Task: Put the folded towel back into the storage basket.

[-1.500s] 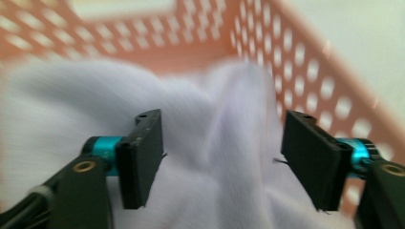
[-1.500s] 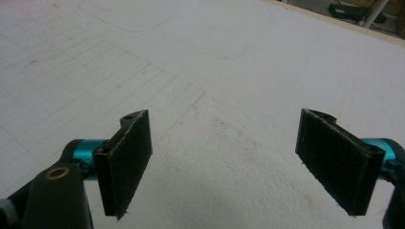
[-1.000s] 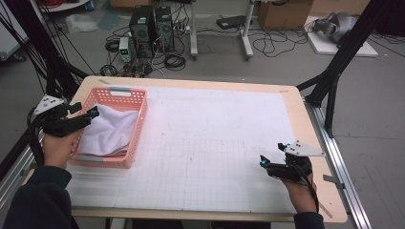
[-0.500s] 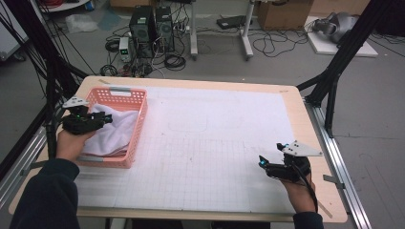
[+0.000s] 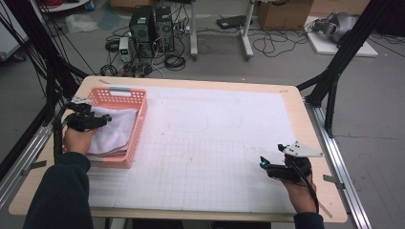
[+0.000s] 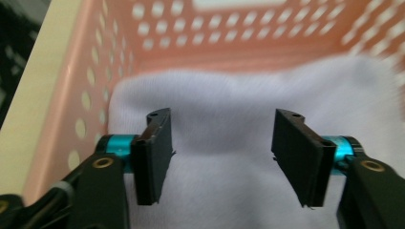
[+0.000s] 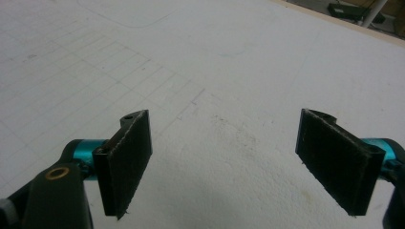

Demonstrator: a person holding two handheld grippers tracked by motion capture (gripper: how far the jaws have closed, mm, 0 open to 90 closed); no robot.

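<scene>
I have the left gripper (image 6: 222, 160) down inside the pink basket (image 5: 133, 125), its jaws apart over the folded white cloth (image 6: 248, 119); they have just been opening, and the pads press on nothing, though the cloth lies between and under them. The basket sits at the table's (image 5: 305, 124) left side, and the cloth fills most of it. I judge this the grasping step: I am lining up for a pinch on the cloth. Next I need to sink the tips into a fold near the top layer and close firmly, so only one layer lifts. My right gripper (image 7: 239, 162) rests over the gridded white mat (image 7: 229, 62), jaws wide, holding nothing.
</scene>
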